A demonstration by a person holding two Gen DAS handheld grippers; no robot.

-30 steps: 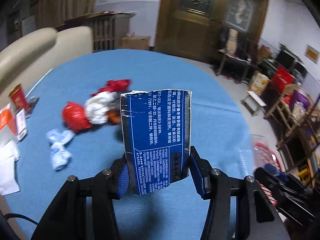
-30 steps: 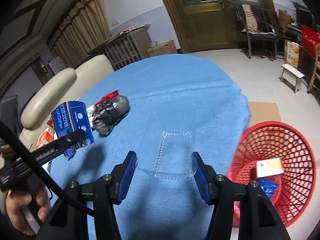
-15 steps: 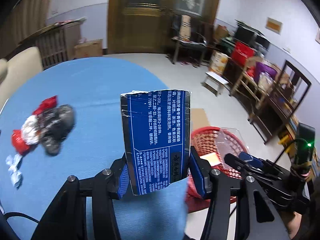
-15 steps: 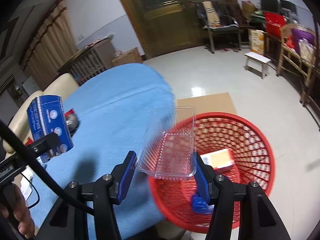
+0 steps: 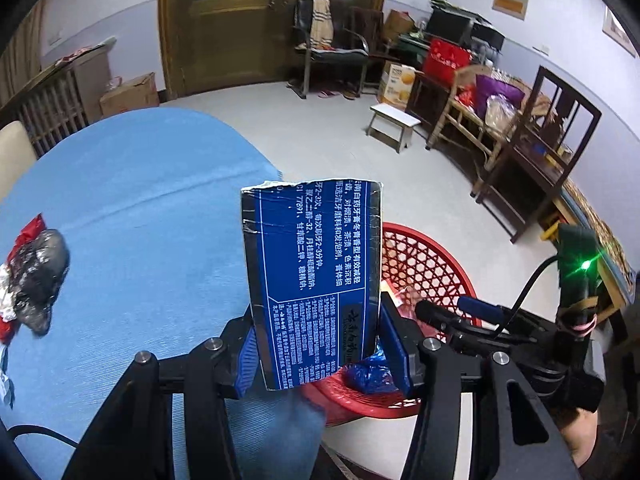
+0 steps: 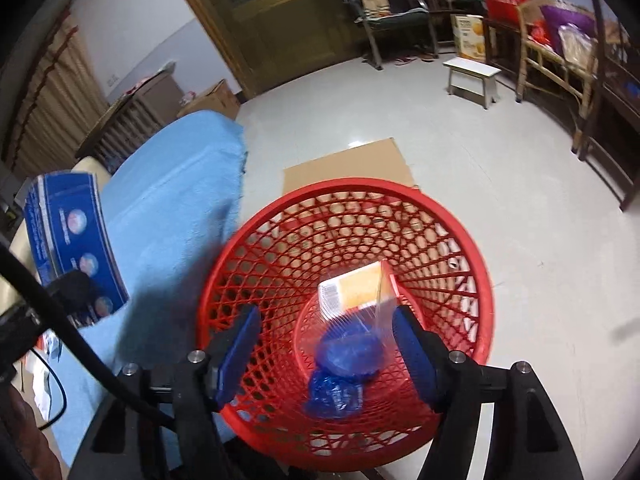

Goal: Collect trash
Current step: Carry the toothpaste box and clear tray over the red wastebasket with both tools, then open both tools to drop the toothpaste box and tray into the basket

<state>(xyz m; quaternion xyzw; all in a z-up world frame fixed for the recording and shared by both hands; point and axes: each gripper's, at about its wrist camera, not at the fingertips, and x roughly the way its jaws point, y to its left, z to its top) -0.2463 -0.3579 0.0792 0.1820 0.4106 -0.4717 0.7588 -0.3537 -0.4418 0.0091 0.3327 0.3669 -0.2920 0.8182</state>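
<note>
Over the red basket (image 6: 472,248) the right fingers (image 6: 408,340) have just spread, empty; left fingers (image 5: 390,344) clamp a blue box (image 5: 312,276).

Dark blue cardboard box (image 5: 312,284): white print, ruled white panel lines; reverse (image 6: 74,248) shows round white-and-red emblems.
Round red plastic basket (image 6: 476,280): open lattice weave.
Cloth on the counter (image 5: 132,200): plain light blue.
Boxed packet in the basket (image 6: 356,288): orange and white.
Crumpled wrapper in the basket (image 6: 340,384): deep blue.
Gripper pads (image 6: 240,344): blue on black.
</note>
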